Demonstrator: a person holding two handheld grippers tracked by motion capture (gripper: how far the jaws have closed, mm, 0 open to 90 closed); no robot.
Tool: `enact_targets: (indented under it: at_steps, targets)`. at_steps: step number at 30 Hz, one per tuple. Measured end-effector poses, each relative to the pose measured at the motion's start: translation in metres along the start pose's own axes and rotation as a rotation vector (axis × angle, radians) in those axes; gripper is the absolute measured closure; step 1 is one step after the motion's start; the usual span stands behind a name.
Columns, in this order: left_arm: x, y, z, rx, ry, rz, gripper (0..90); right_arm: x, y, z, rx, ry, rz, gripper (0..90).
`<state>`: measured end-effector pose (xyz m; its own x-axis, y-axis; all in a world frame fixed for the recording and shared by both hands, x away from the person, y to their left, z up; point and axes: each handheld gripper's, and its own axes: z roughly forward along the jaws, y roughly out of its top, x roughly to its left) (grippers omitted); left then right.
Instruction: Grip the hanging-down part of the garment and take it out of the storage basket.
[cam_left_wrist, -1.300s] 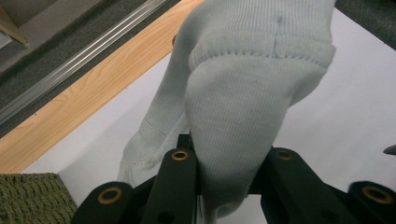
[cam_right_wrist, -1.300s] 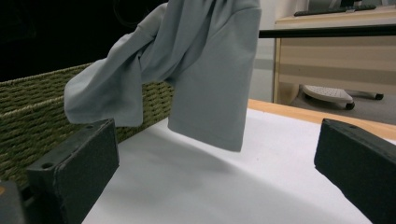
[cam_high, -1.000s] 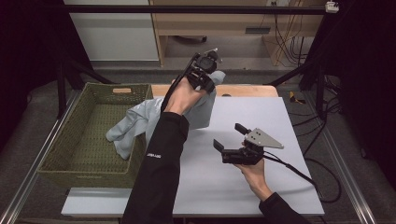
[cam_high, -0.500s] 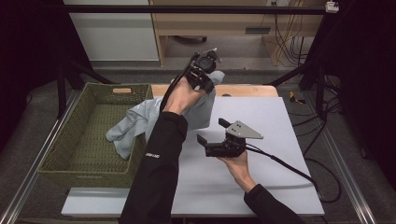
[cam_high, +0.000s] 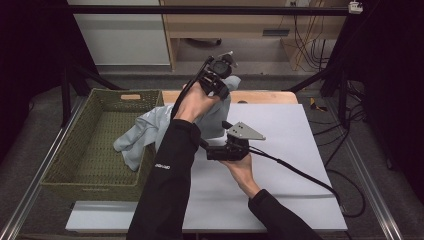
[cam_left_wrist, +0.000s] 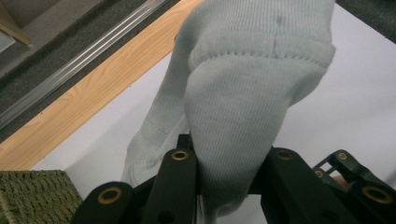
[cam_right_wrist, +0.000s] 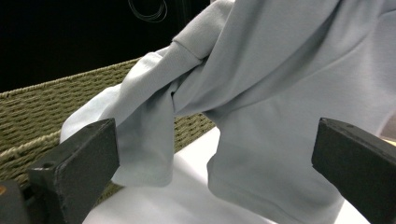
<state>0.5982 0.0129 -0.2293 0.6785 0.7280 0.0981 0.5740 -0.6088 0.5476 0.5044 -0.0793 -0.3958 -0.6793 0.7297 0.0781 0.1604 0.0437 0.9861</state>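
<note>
A light blue-grey sweatshirt (cam_high: 145, 132) hangs from my left gripper (cam_high: 218, 80), which is raised over the far edge of the table and shut on a ribbed cuff or hem (cam_left_wrist: 243, 93). The cloth drapes down over the rim of a green woven basket (cam_high: 70, 150). My right gripper (cam_high: 215, 135) is low over the white tabletop (cam_high: 295, 165), pointing left at the hanging cloth, partly behind the left forearm. Its jaws stand wide open around the lower folds of the sweatshirt (cam_right_wrist: 280, 93) without touching them.
The basket stands off the table's left side, and its inside is bare where the cloth does not cover it. A wooden strip (cam_high: 265, 96) runs along the table's far edge. The right gripper's cable (cam_high: 300, 172) trails across the tabletop to the right.
My right gripper has moved left and a little away from me, up to the hanging sweatshirt, still open. The left gripper has kept its hold and place.
</note>
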Motion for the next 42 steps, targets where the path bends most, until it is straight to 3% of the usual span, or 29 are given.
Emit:
enact_targets:
  at_steps: [1,3,4,5,7,8,10,12,13,14,15,17,18,19,20,21,22,23,25,28,29,31,32,33,34,38,42]
  targets:
    - [0.000,0.000,0.000,-0.001,0.000,0.000,78.0,-0.001,0.000,0.003,-0.002,-0.008,-0.022,1.5]
    - [0.000,0.000,0.000,-0.003,0.001,-0.002,78.0,0.000,0.001,0.009,-0.002,0.000,-0.009,1.8]
    - [0.001,0.000,0.000,-0.003,0.001,-0.002,78.0,-0.001,0.001,0.011,-0.004,-0.007,-0.035,1.8]
    - [0.001,0.000,0.000,-0.001,0.000,-0.001,78.0,0.002,0.003,0.012,0.005,-0.003,-0.001,1.8]
    - [0.001,0.000,0.000,0.001,0.001,-0.001,78.0,0.002,0.004,0.017,-0.009,-0.010,-0.029,2.1]
    - [0.001,0.000,0.000,0.001,0.001,-0.001,77.9,0.005,0.005,0.018,-0.004,0.004,-0.004,2.3]
    - [0.001,0.000,0.000,0.004,0.002,0.002,78.0,0.009,0.007,0.023,0.000,0.000,-0.002,2.7]
    - [0.001,0.000,0.000,0.003,0.002,0.002,78.0,0.009,0.007,0.030,-0.012,-0.008,-0.044,3.2]
    - [0.001,0.000,0.000,0.003,0.002,0.001,78.0,0.011,0.007,0.031,-0.001,-0.004,-0.014,3.4]
    - [0.000,0.000,0.000,0.004,0.002,0.002,77.9,0.010,0.007,0.034,-0.007,-0.012,-0.053,3.8]
    - [0.001,0.000,-0.001,0.003,0.002,0.000,78.0,0.014,0.007,0.035,0.001,0.001,-0.004,4.8]
    - [0.001,0.000,-0.001,0.002,0.002,0.000,77.9,0.014,0.007,0.040,0.001,-0.008,0.001,6.0]
    - [0.000,-0.001,-0.001,-0.001,0.000,-0.003,77.9,0.011,0.005,0.044,-0.017,-0.018,-0.052,6.8]
    - [0.000,-0.001,-0.001,-0.002,0.000,-0.004,78.0,0.012,0.006,0.046,-0.013,-0.020,-0.039,8.0]
    - [0.001,-0.001,-0.001,-0.003,0.000,-0.005,78.0,0.015,0.007,0.046,0.002,-0.009,0.024,9.4]
    - [0.001,-0.001,-0.001,-0.004,-0.001,-0.008,78.0,0.014,0.007,0.048,0.001,-0.014,0.021,10.7]
    - [0.001,-0.001,-0.001,-0.004,-0.001,-0.008,78.0,0.010,0.006,0.051,-0.016,-0.032,-0.035,12.8]
    - [0.001,-0.001,-0.001,0.001,0.000,-0.002,78.0,0.010,0.007,0.052,-0.011,-0.032,-0.038,16.0]
    - [0.000,-0.001,-0.002,0.004,0.001,0.004,78.0,0.011,0.008,0.053,-0.009,-0.027,-0.010,19.0]
    - [0.001,-0.001,-0.003,0.001,0.002,0.001,78.0,0.010,0.009,0.056,-0.033,-0.030,0.000,36.4]
    - [0.001,-0.001,-0.003,0.003,0.003,0.006,77.9,0.010,0.010,0.056,-0.015,-0.030,0.006,41.5]
    - [0.001,-0.002,-0.004,0.004,0.004,0.004,78.0,0.009,0.010,0.056,-0.012,-0.033,0.003,45.5]
    - [0.002,-0.002,-0.005,-0.004,0.006,-0.002,78.0,0.009,0.011,0.055,-0.006,-0.037,0.011,58.5]
    - [0.002,-0.002,-0.005,-0.004,0.006,-0.002,78.0,0.009,0.011,0.055,-0.006,-0.037,0.011,58.5]
    - [0.003,-0.003,-0.005,-0.003,0.008,-0.005,77.9,0.010,0.011,0.055,-0.005,-0.042,0.009,70.6]
    - [0.003,-0.003,-0.005,0.000,0.010,-0.004,78.0,0.010,0.011,0.053,0.004,-0.041,0.000,80.0]
    - [0.002,-0.003,-0.006,-0.008,0.011,0.000,78.0,0.009,0.013,0.047,0.005,-0.030,-0.013,82.1]
